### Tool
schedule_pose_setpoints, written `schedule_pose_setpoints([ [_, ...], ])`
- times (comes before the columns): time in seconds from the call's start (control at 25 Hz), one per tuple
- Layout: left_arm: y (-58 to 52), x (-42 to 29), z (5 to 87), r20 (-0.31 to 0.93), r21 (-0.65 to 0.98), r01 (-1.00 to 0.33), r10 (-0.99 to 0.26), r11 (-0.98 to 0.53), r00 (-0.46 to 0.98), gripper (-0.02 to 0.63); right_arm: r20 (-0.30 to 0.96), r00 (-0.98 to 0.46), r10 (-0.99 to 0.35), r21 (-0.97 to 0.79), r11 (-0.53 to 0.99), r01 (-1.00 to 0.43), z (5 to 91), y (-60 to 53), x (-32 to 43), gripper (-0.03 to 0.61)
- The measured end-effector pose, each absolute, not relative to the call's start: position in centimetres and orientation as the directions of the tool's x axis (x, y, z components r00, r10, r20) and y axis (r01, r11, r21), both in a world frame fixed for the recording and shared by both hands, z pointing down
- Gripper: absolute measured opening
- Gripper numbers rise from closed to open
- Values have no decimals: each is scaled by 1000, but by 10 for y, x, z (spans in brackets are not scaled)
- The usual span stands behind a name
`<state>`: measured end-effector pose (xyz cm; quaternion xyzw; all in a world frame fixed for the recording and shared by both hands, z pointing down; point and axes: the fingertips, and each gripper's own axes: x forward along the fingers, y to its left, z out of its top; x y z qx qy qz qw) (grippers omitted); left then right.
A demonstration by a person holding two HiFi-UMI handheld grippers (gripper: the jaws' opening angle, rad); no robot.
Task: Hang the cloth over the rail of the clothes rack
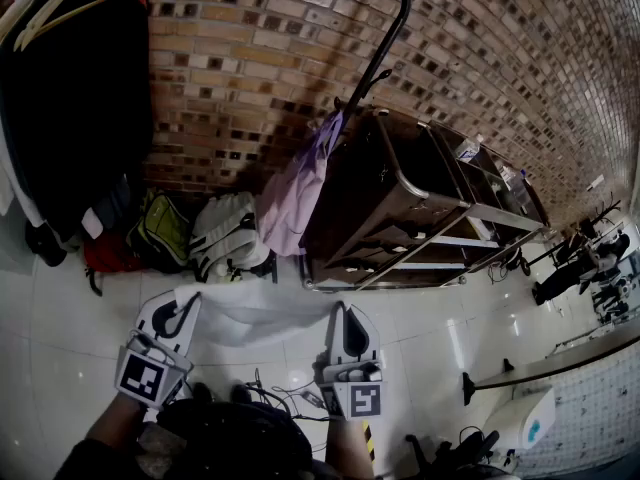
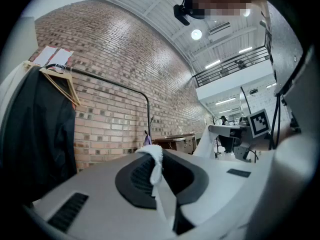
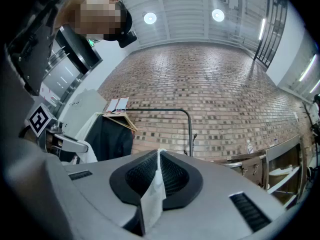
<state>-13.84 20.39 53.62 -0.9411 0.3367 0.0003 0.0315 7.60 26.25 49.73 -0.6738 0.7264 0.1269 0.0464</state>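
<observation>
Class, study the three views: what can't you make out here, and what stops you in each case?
- The rail, head view: its upper run is cut off by the top edge.
- The cloth, both gripper views: only the pinched edge shows; the left gripper and right gripper bodies hide the rest.
- The small things on the cart, head view: too small to name.
</observation>
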Motion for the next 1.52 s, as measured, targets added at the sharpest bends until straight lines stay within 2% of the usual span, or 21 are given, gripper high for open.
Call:
schedule_pose_setpoints([
  [0.4,185,-99,529,-41,-33,-516,-514,-856,857,23,-277,42,-960,133,-82,-988,486,259,92,48],
  [0.68,166,-29,520,-50,-65,-421,-419,-905,907,23,-304,59,-951,170,-115,-979,475,231,131,48],
  [1.12,80,120,494,-75,-82,-405,-400,-911,914,23,-320,-47,-946,188,-15,-982,452,135,248,48],
  [1.52,0,249,448,-105,-108,-412,-402,-905,910,23,-309,-179,-934,282,90,-955,414,37,335,47],
])
